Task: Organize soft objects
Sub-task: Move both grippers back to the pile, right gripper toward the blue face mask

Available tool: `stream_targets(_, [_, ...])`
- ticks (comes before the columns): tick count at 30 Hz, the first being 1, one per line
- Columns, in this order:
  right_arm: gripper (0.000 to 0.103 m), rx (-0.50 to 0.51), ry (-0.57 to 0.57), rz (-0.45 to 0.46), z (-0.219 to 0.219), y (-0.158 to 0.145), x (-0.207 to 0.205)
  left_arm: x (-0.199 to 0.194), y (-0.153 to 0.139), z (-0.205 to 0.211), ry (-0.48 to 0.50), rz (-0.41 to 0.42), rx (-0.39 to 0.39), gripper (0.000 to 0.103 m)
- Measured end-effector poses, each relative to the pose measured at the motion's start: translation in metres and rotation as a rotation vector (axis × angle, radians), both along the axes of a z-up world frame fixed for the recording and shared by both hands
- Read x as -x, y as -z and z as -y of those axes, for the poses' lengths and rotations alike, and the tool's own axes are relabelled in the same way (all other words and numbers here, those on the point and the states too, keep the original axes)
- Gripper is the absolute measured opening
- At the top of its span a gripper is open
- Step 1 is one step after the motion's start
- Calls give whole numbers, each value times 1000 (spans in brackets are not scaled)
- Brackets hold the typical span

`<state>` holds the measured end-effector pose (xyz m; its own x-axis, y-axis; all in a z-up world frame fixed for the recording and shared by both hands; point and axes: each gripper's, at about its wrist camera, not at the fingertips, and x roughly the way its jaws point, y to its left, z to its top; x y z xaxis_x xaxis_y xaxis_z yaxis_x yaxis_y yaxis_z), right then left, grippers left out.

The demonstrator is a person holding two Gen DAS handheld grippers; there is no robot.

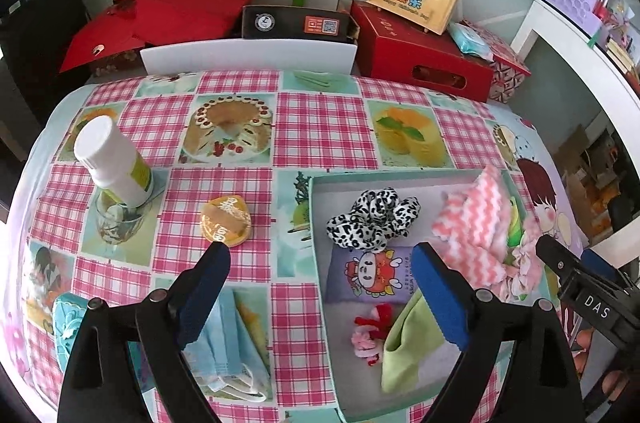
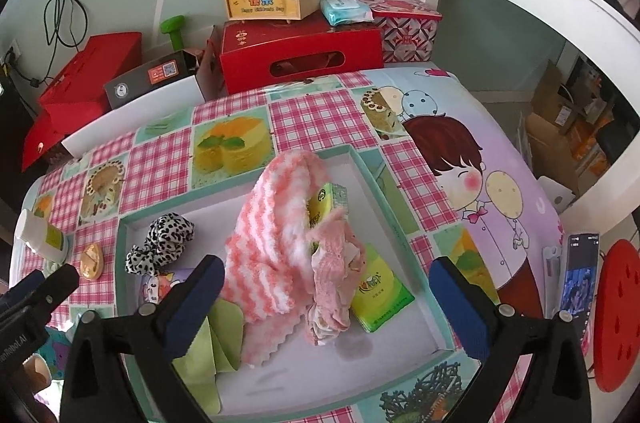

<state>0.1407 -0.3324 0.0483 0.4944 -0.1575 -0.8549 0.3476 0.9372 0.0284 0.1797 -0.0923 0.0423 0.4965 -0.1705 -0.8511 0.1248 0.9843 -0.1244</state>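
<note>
The shallow mint-green cardboard box (image 2: 362, 159) on the pink checked tablecloth (image 1: 320, 111) already holds a fluffy pink-and-white zigzag towel (image 2: 272, 223), a leopard-print fabric scrunchie (image 1: 370, 215), a folded green cloth (image 1: 404, 347) and green tissue packs (image 2: 378, 297). The right gripper (image 2: 330, 297) hangs over the towel with its jaws spread wide and nothing between the pads. The left gripper (image 1: 320, 283) is likewise wide and empty, straddling the box's left wall. Still outside the box, a pale blue pleated face mask (image 1: 224, 339) lies flat on the tablecloth just under the left gripper's left finger (image 1: 202, 299), its long axis running roughly toward and away from the camera. It looks feather-light, limp and thin, so pinching a raised pleat near the middle would probably work better than taking an edge.
</note>
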Motion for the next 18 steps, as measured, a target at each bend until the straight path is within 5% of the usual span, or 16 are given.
stream_targets(10, [103,13,-9,-17,-5,3,-3,-5,-18,-48,-92,30,-28,92])
stream_targets(18, [103,4,-87,-19,-31,3,-9,-8,-23,-121,-262,33,-86,92])
